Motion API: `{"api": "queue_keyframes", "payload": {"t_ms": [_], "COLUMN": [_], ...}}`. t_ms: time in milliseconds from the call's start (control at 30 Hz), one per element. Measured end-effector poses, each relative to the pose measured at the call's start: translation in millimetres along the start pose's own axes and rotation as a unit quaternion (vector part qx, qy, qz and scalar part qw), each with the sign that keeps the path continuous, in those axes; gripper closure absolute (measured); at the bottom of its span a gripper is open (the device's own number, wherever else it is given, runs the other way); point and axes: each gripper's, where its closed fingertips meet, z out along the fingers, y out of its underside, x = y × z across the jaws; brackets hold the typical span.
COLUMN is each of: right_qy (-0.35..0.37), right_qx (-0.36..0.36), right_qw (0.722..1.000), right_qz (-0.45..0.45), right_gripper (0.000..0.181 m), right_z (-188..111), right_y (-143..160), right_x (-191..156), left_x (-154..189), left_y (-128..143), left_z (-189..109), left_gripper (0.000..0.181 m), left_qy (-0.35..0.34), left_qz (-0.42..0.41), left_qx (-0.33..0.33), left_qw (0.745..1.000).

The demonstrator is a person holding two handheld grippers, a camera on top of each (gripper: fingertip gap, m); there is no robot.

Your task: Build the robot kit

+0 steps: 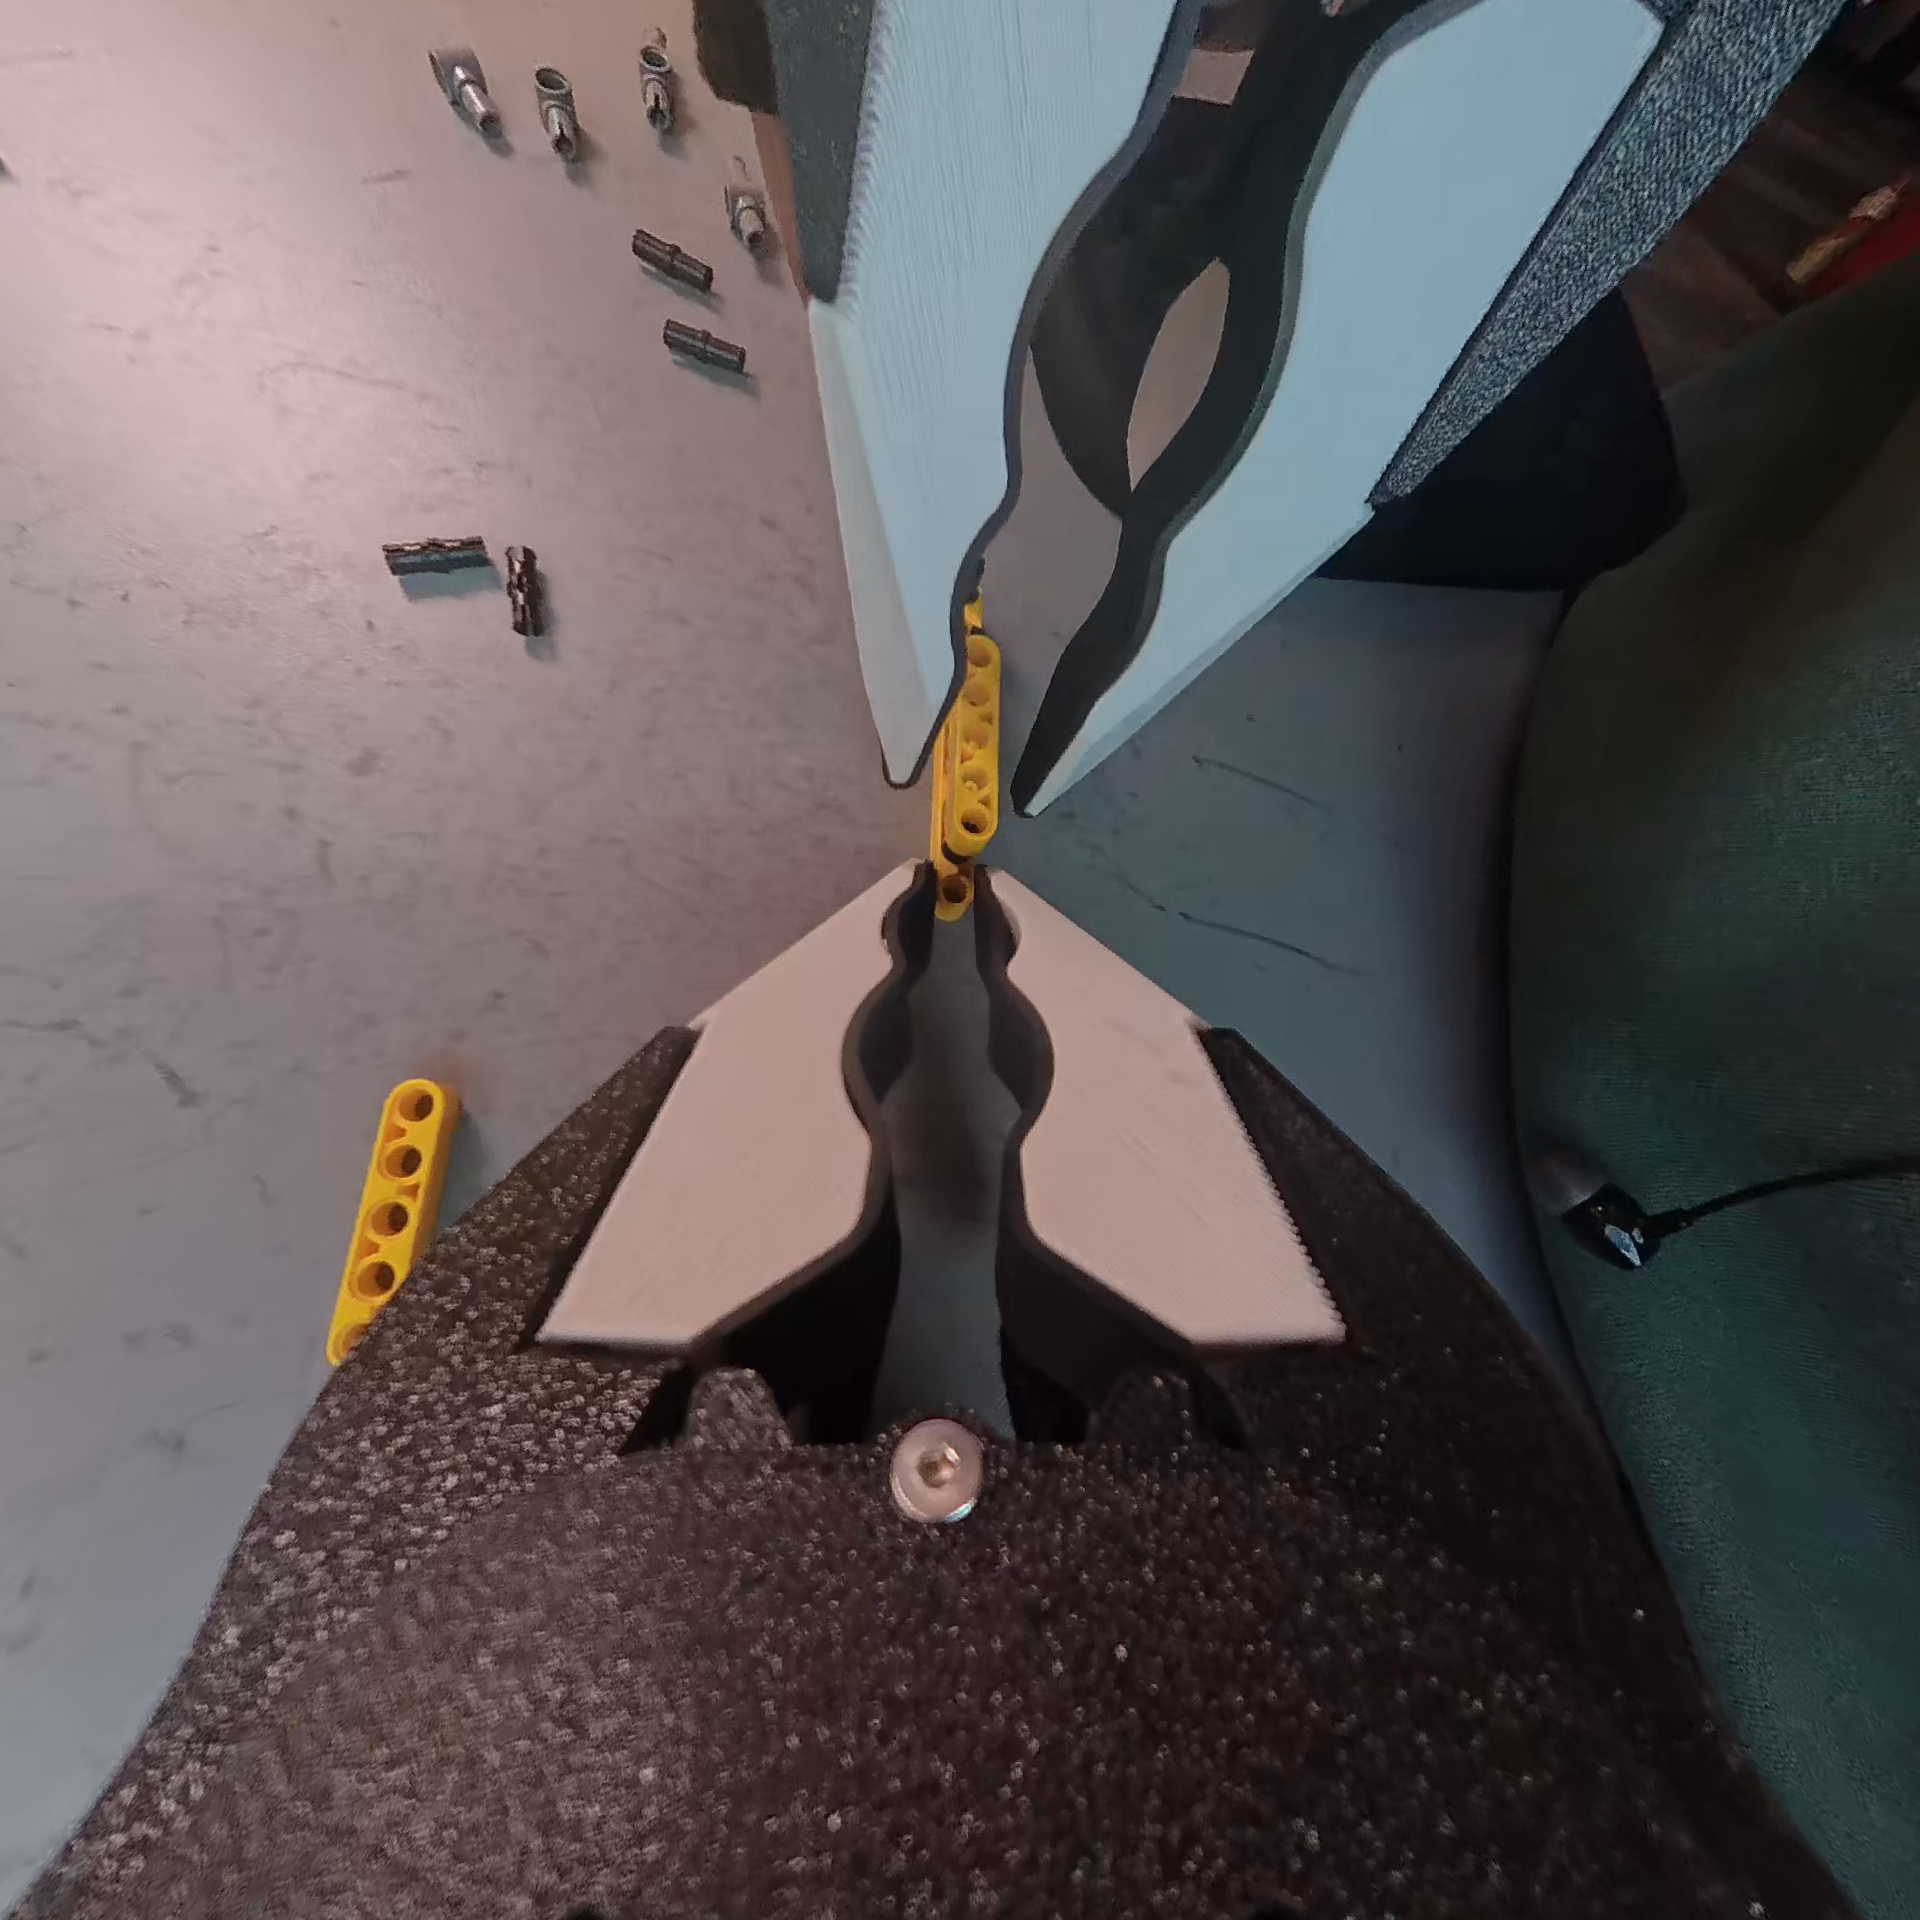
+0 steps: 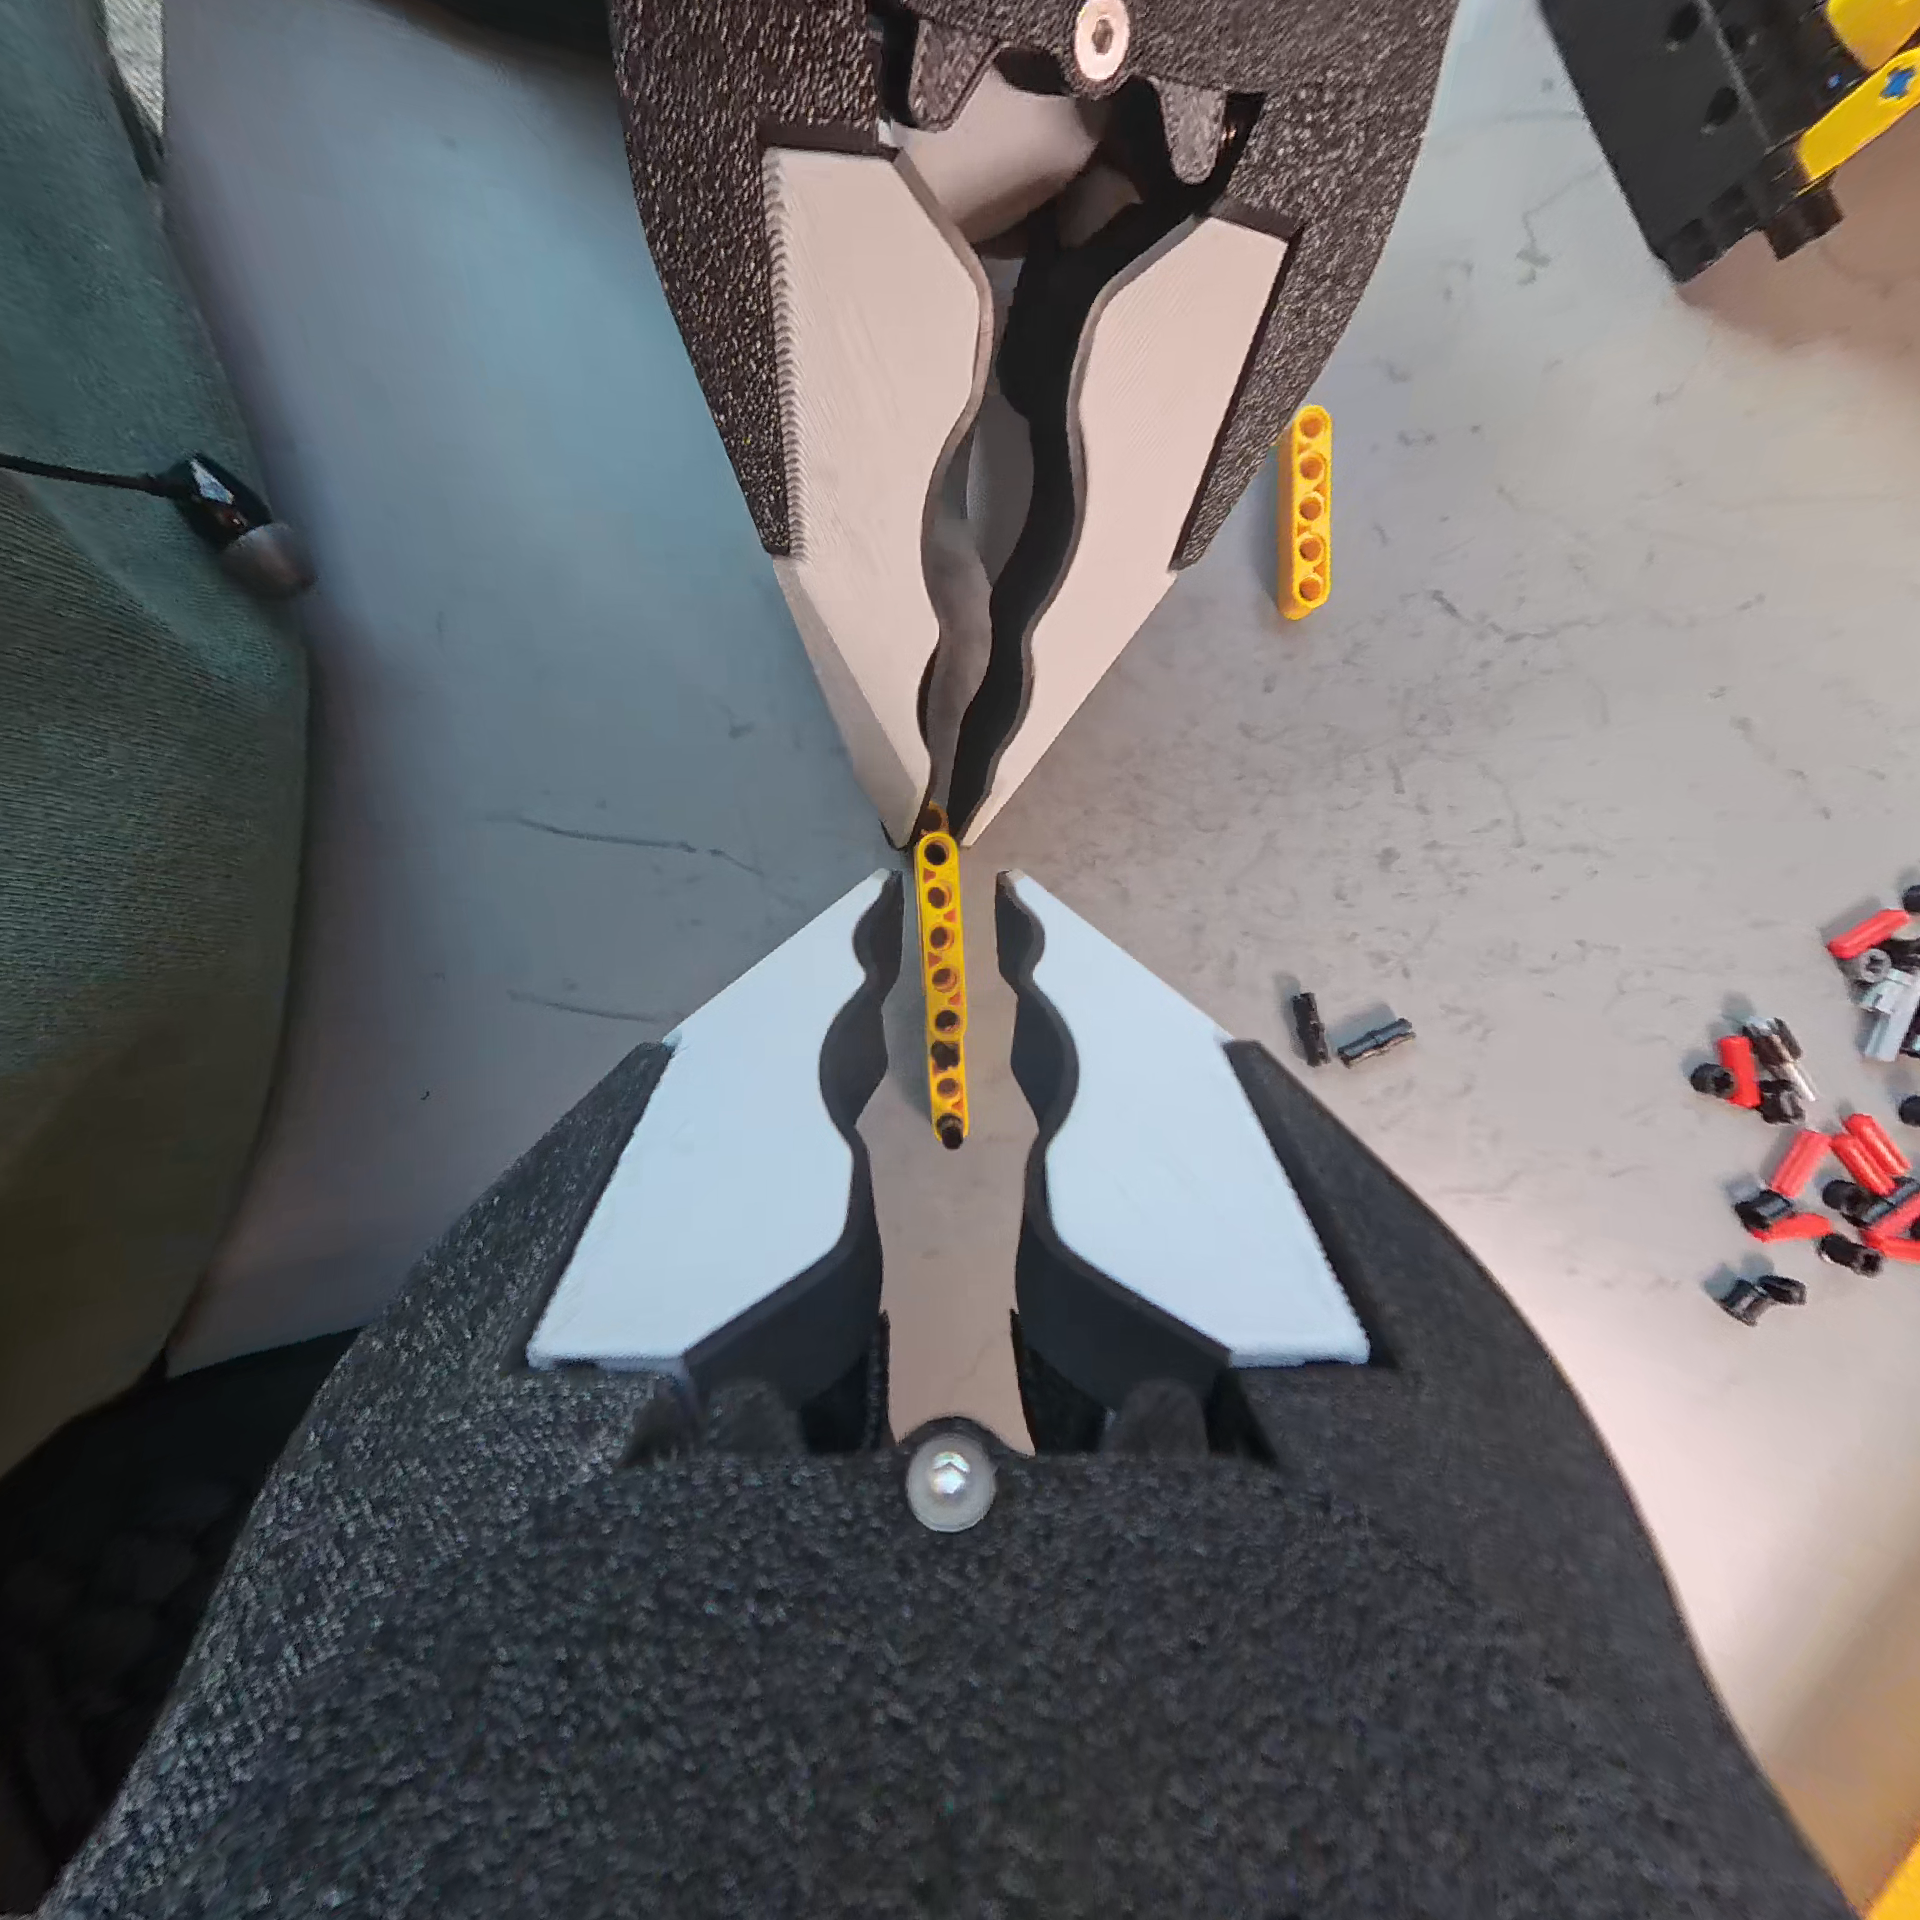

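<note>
Yellow holed beam (image 1: 977, 727) sits mid-air over the grey table (image 1: 260, 727) in the left wrist view. The left gripper (image 1: 951, 883) has its grey jaws pinched tight on the beam's near end. The right gripper (image 1: 966, 795) comes in from the top with its pale blue jaws apart, straddling the beam's far stretch; contact there is unclear. There may be a second yellow strip behind the beam, can't tell. On the table: a spare yellow beam (image 1: 395, 1216) beside the left gripper body, black pins (image 1: 436, 556) and grey connectors (image 1: 464, 88) well apart further out. Green fabric (image 1: 1766, 935) is at the right.

Right wrist view: the same beam (image 2: 940, 977) lies lengthwise in the gap of the right gripper (image 2: 948, 878), jaws spread, with daylight on both sides, so no grip. A couple of its holes look plugged with black. The left gripper (image 2: 935, 826) clamps the far tip. Spare beam (image 2: 1304, 509), a red and black pin pile (image 2: 1849, 1143) and a black-yellow build (image 2: 1714, 125) are off to the right.
</note>
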Motion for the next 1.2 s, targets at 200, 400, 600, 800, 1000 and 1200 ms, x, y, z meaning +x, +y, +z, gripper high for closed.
{"api": "queue_keyframes", "payload": {"t_ms": [200,400,600,800,1000,1200], "right_qy": [-0.023,-0.022,-0.013,0.009,-0.002,0.018], "right_qx": [0.001,-0.048,-0.071,-0.095,-0.096,-0.122], "right_qw": [1.0,0.998,0.996,0.993,0.993,0.989], "right_qz": [0.002,-0.019,-0.043,-0.065,-0.066,-0.078], "right_gripper": [0.174,0.175,0.175,0.175,0.175,0.175], "right_z": [4.5,5.0,5.6,6.1,6.7,6.8], "right_y": [-1.6,-0.8,-1.0,-0.9,-2.0,-0.8], "right_x": [-3.6,-4.2,-4.7,-3.7,-4.3,-4.0], "left_x": [0.4,0.6,0.9,1.1,1.2,1.2], "left_y": [0.1,-0.2,-0.4,-1.1,-1.2,-1.1], "left_z": [0.0,0.0,-0.1,-0.1,-0.1,0.0], "left_gripper": [0.174,0.175,0.175,0.175,0.175,0.175], "left_qy": [0.001,0.005,0.012,0.022,0.022,0.015], "left_qz": [0.0,-0.006,-0.017,-0.029,-0.026,-0.019], "left_qx": [0.0,0.0,0.0,-0.001,-0.001,-0.001], "left_qw": [1.0,1.0,1.0,0.999,0.999,1.0]}}
